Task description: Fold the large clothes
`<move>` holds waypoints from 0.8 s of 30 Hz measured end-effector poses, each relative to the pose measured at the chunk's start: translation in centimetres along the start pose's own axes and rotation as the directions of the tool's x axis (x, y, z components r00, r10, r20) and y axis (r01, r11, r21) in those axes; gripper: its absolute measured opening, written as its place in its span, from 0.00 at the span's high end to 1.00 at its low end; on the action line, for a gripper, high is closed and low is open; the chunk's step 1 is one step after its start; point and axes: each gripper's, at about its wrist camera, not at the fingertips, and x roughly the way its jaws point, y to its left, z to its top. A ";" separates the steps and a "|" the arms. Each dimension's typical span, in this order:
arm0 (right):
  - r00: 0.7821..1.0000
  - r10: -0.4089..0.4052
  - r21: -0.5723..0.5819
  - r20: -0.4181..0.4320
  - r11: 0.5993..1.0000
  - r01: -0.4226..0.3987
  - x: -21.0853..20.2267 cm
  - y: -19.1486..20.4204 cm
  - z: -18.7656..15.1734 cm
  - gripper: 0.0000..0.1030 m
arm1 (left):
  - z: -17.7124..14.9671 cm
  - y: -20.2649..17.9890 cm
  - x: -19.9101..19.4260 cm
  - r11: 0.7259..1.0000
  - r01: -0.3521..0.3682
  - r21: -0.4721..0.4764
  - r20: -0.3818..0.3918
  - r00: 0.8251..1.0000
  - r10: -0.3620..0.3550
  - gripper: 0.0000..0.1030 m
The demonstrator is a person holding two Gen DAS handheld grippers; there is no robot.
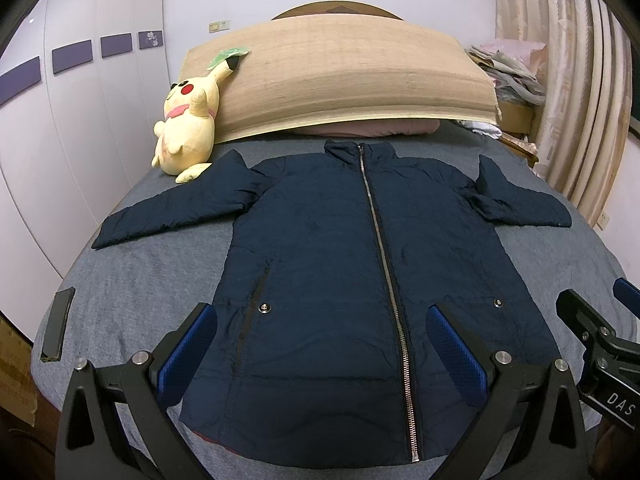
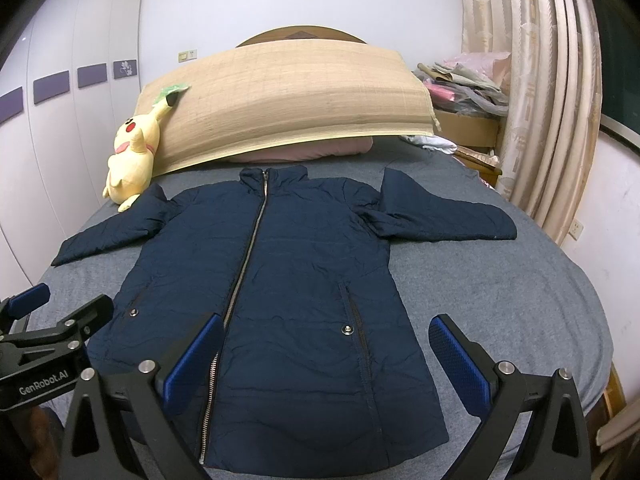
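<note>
- Navy quilted jacket (image 1: 320, 264) lies flat, front up, on the grey-sheeted bed (image 1: 140, 280); silver zip (image 1: 384, 264) closed to the collar, both sleeves spread outward, hem nearest us.
- We hold the left gripper (image 1: 320, 356) above the hem, jaws spread wide, blue pads (image 1: 186, 350) empty and clear of the cloth.
- Our right gripper (image 2: 326, 360) hovers over the jacket's lower right side, jaws likewise spread, pinching nothing; in the left wrist view only part of it shows at the right edge.
- Yellow plush toy (image 1: 188, 120) leans against a tan woven mat (image 1: 340, 76) at the head of the bed, just beside one sleeve.
- Dark flat rectangular object (image 1: 58, 324) rests on the sheet near the bed's left edge; we cannot tell what it is.
</note>
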 end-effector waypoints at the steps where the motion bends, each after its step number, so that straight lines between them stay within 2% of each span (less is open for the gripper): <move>1: 1.000 0.000 0.001 0.000 1.000 0.000 0.0 0.0 0.0 0.00 | 0.0 0.0 0.0 1.000 0.000 0.000 -0.001 1.000 0.000 0.00; 24: 1.000 0.004 0.010 -0.012 1.000 -0.004 0.6 -0.2 -0.2 0.00 | -0.1 -0.3 0.4 1.000 0.002 0.008 -0.013 1.000 -0.002 0.00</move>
